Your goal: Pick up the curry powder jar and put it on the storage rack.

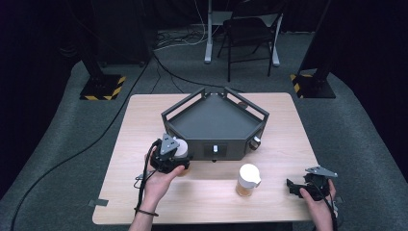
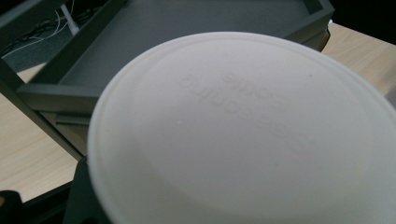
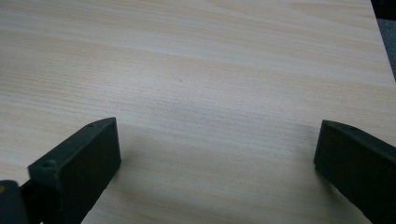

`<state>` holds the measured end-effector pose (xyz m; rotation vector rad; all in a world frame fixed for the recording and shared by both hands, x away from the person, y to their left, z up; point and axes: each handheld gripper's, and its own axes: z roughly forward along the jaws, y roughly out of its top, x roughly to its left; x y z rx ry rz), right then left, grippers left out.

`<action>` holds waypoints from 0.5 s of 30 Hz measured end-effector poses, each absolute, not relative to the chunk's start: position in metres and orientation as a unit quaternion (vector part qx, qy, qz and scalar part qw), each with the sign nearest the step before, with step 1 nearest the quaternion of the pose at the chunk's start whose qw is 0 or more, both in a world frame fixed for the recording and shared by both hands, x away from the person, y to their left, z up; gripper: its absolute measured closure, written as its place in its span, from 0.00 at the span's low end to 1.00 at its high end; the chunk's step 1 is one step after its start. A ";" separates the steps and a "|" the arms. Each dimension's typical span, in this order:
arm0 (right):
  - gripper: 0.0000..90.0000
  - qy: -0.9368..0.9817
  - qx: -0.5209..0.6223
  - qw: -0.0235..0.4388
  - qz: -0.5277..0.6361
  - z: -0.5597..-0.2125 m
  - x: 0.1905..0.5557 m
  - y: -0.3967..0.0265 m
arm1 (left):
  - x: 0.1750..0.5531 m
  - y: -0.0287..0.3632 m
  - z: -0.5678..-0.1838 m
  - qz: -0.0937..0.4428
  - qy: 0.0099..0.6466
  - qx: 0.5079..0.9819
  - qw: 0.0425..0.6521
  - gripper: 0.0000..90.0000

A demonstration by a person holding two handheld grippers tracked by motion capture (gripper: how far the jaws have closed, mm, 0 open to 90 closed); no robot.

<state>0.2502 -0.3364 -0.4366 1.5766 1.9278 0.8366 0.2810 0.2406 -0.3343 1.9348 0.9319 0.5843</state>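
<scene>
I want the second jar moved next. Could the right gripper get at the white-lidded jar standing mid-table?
Probably yes: the right gripper is open, holds nothing, and bare table lies between it and the jar.

A pale wooden table point(image 1: 144, 120) carried a dark grey angular tray point(image 1: 214, 122) at its middle and a white-lidded cup point(image 1: 248, 180) near the front edge.

Left gripper point(image 1: 169, 155) jaws clamped; right gripper point(image 1: 294, 185) jaws spread wide.
</scene>
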 end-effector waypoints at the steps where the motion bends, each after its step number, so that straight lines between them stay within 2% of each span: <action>1: 0.00 0.710 0.580 0.254 0.308 -0.437 0.250 -0.336 | 0.283 0.241 -0.331 0.233 0.376 0.779 0.444 0.40; 15: 0.00 0.710 0.580 0.254 0.308 -0.437 0.250 -0.337 | 0.301 0.237 -0.286 0.236 0.370 0.775 0.455 0.40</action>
